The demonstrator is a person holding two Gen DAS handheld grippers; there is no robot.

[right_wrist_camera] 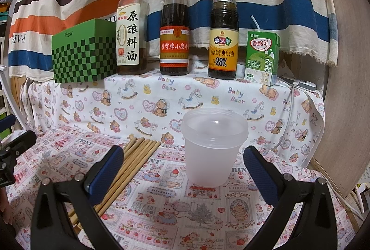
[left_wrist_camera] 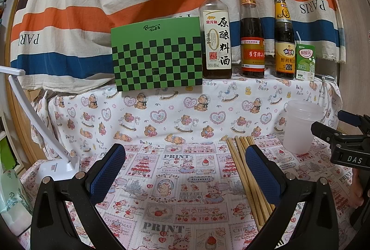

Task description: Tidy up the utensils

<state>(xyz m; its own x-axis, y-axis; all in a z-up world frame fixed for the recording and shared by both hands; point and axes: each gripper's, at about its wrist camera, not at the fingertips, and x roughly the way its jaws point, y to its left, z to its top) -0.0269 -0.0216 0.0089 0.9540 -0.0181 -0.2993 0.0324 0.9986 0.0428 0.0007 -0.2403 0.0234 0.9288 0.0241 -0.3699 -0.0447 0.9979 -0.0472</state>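
Left gripper: fingers spread wide, nothing between them, above the patterned cloth of the table. Its right finger stands in front of the chopsticks, a loose bundle lying flat on the cloth and running from near to far.

Right gripper: fingers likewise spread and empty. The cup, translucent and upright, stands just beyond and between them, apart from both. The chopsticks lie left of the cup, passing behind the left finger.

Far side, on a raised shelf under a bear-print cloth: green box, three bottles and a milk carton in a row. A white lamp stands at the far left.
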